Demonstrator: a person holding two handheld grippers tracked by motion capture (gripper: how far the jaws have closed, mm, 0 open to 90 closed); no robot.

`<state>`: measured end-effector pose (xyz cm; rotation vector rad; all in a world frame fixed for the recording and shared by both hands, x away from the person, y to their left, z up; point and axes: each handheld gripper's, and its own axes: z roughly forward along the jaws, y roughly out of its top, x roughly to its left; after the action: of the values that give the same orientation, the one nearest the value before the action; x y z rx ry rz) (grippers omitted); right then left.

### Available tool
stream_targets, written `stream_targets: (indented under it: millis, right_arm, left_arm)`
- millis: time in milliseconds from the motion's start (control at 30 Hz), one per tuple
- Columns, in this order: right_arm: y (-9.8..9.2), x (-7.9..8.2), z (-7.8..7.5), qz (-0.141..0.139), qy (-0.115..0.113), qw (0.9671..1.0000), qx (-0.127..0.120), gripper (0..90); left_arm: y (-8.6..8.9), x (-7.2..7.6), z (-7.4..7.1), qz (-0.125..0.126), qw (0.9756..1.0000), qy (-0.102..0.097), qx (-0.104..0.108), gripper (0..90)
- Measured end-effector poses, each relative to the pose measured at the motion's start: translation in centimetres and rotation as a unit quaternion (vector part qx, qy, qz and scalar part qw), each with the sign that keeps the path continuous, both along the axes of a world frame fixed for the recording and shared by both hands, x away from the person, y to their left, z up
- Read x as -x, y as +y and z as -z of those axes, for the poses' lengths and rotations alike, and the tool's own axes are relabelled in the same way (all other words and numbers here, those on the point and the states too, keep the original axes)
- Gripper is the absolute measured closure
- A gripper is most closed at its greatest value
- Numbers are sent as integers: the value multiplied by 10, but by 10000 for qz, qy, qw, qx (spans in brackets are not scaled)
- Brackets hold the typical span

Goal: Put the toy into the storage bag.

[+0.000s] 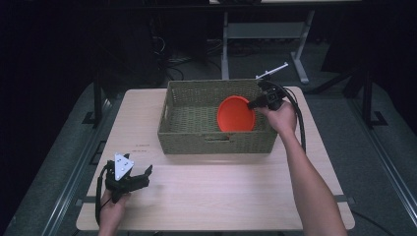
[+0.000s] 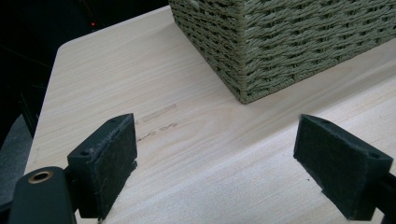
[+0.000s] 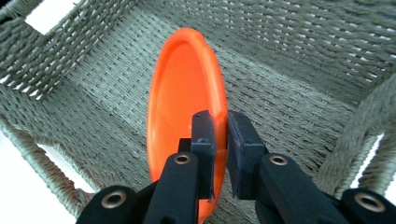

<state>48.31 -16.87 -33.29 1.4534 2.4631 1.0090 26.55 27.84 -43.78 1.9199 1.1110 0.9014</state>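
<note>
An orange plate [image 1: 236,114] stands on edge inside the woven basket [image 1: 216,143], towards its right end. My right gripper [image 1: 256,103] reaches in over the basket's right wall and is shut on the plate's rim. In the right gripper view the two black pads [image 3: 204,133] pinch the thin rim of the plate [image 3: 180,88], with the basket's woven floor [image 3: 289,107] behind it. My left gripper [image 1: 142,175] rests low over the table's front left, open. In the left gripper view its jaws stand wide apart over bare wood, with the basket's corner [image 2: 243,70] ahead.
The basket sits at the back middle of the light wooden table [image 1: 221,191]. Cut-out handles show in its walls [image 3: 51,154]. A white bracket [image 1: 271,71] sticks up behind the right hand. Dark floor and table legs [image 1: 226,44] lie beyond.
</note>
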Motion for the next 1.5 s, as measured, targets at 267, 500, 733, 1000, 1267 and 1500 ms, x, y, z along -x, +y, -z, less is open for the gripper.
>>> stream_targets:
  millis: [267, 500, 733, 1000, 1267, 1500]
  right_arm:
    - [10, -3, 10, -120, 87, 9997, 170, 808]
    - [10, -3, 16, -66, 86, 9999, 113, 778]
    - [0, -4, 18, 106, 127, 9998, 104, 731]
    - [-4, -2, 20, 56, 142, 9999, 12, 696]
    - [-5, 5, 17, 18, 31, 10000, -77, 610]
    - [-6, 11, 17, -35, 153, 9997, -211, 484]
  left_arm:
    - [0, 1, 0, -24, 10000, -14, 59, 128]
    - [0, 0, 0, -9, 10000, 12, 7, 128]
    - [-1, -2, 0, -29, 10000, 11, 14, 128]
    - [-2, -2, 0, -6, 10000, 24, -3, 128]
    - [-2, -1, 1, 30, 10000, 25, -12, 128]
    - [0, 0, 0, -37, 10000, 15, 37, 128]
